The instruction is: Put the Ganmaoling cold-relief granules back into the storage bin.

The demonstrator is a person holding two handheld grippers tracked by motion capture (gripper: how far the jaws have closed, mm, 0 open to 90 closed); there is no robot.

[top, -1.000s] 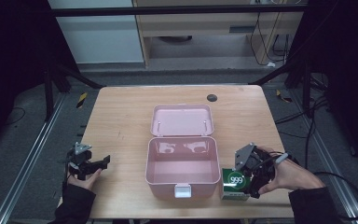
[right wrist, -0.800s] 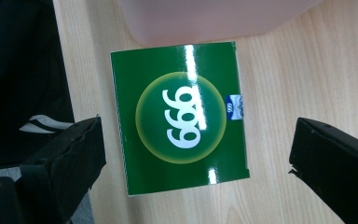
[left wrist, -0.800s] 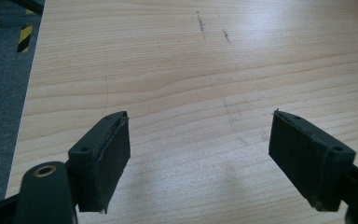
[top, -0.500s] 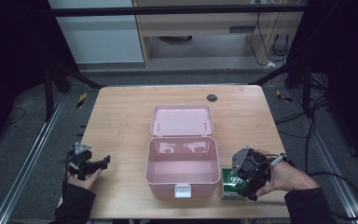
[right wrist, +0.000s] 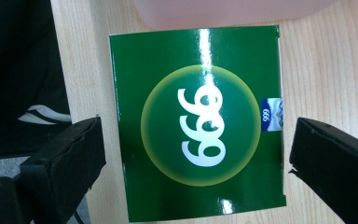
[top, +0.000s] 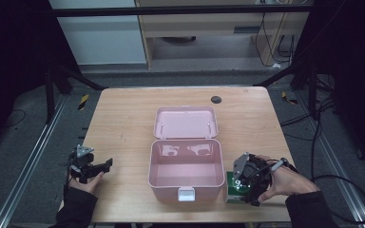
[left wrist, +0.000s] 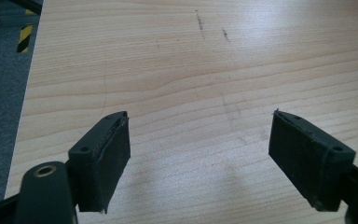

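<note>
- Looking down from the high view, the right gripper (top: 243, 186) hovers right over a flat green glossy cardboard box (top: 234, 191) at about four o'clock on the light wooden table (top: 123, 118), near its front edge. The green box lies just beside the right wall of the open pink plastic case with a white latch (top: 185, 173), whose lid lies back toward twelve o'clock. The left gripper (top: 100, 166) rests at about eight o'clock, well apart from the case, with nothing between its parted jaws.
- Riding on the left gripper, its view shows the jaws spread wide over bare wood grain with a few faint dark scratches toward twelve o'clock.
- Riding on the right gripper, its view shows the jaws wide, one off each side of the green box (right wrist: 198, 123) and not yet touching it. The pink case (right wrist: 228, 11) sits at twelve o'clock, its wall seemingly touching the box edge.
- Readable writing: large white "999" in a yellow-rimmed circle, upside down to this camera, and a small blue-and-white tag (right wrist: 270, 115) at three o'clock that also reads "999".
- Risks, as I judge them: the box lies flat and glossy, so closing jaws could skid it off the nearby front edge at six o'clock. A hard squeeze may also buckle the thin card.
</note>
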